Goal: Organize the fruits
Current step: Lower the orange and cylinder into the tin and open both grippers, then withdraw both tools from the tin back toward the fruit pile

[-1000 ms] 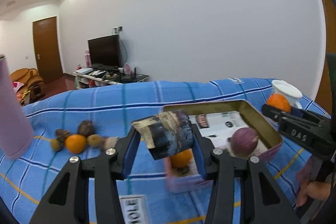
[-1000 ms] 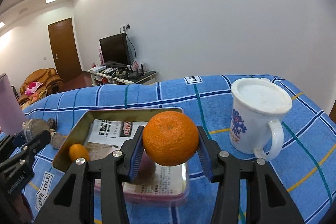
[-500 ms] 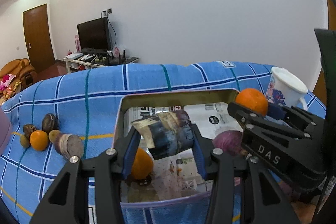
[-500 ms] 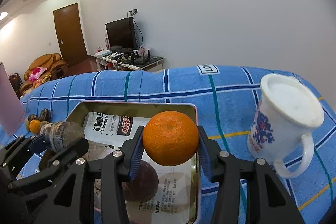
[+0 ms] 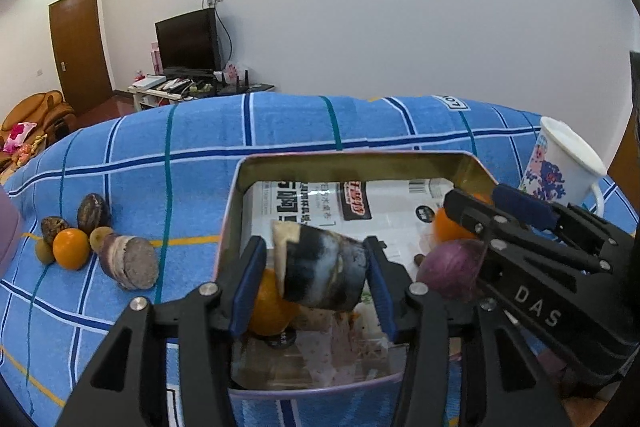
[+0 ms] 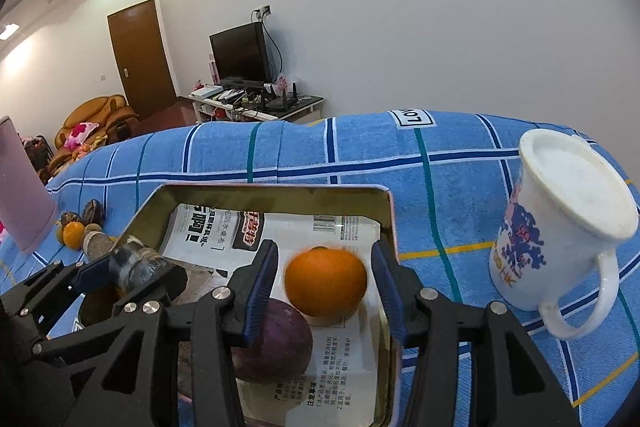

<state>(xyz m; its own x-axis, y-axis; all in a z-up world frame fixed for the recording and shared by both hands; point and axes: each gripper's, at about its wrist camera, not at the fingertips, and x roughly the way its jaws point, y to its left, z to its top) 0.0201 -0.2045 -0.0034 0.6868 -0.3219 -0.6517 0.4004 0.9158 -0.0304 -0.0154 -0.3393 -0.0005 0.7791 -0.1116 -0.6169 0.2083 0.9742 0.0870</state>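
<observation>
Your right hand-held gripper (image 6: 325, 285) over the tin (image 6: 384, 211), its jaws just opened, the orange (image 6: 326, 281) loose between them with gaps both sides, your left hand-held gripper (image 5: 316, 285) opening too, dark chunk (image 5: 320, 273) between its jaws, touching the right pad only.

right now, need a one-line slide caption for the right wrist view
Right gripper open above the metal tray, orange loose between its pads, over a purple fruit.

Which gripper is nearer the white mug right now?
Right. The right gripper is over the tin's side nearest the white mug, the orange loose between its jaws. The left gripper is over the tin's opposite side.
</observation>
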